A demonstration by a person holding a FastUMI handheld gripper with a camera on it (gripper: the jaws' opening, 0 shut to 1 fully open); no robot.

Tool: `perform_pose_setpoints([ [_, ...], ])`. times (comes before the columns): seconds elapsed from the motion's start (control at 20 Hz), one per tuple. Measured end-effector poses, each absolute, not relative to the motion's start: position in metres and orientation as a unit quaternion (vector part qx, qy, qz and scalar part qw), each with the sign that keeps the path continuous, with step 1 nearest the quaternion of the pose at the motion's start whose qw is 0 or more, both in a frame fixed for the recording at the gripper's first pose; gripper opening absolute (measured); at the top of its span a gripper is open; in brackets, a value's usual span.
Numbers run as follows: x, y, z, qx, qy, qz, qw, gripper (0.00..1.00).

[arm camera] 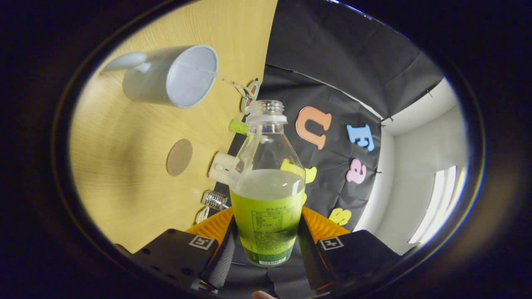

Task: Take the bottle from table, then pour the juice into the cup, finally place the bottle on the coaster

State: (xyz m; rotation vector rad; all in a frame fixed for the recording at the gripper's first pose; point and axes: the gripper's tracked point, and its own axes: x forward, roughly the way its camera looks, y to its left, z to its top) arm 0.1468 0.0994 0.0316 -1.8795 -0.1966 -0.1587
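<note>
My gripper (268,238) is shut on a clear bottle (268,166) with a green label, gripping its lower body from both sides. The bottle has no cap and is rolled toward the wooden table (124,137). The liquid inside leans up to the neck on the table side. A thin clear stream (228,81) runs from the bottle's mouth to the rim of a pale cup (174,77) with a handle, which stands beyond the fingers. A round brown coaster (179,157) lies on the table between the cup and the gripper.
Along the table's edge by the black cloth wall sit a small green piece (238,126), a white cap-like piece (221,167), a clear ribbed piece (214,199) and a round disc (250,94) behind the bottle's mouth. A fingertip (262,295) shows below the gripper.
</note>
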Motion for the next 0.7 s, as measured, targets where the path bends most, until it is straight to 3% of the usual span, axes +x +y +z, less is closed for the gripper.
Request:
perform_pose_setpoints([
  [0.7,0.143,0.099,0.051,-0.823,-0.102,-0.082,0.553,0.77],
])
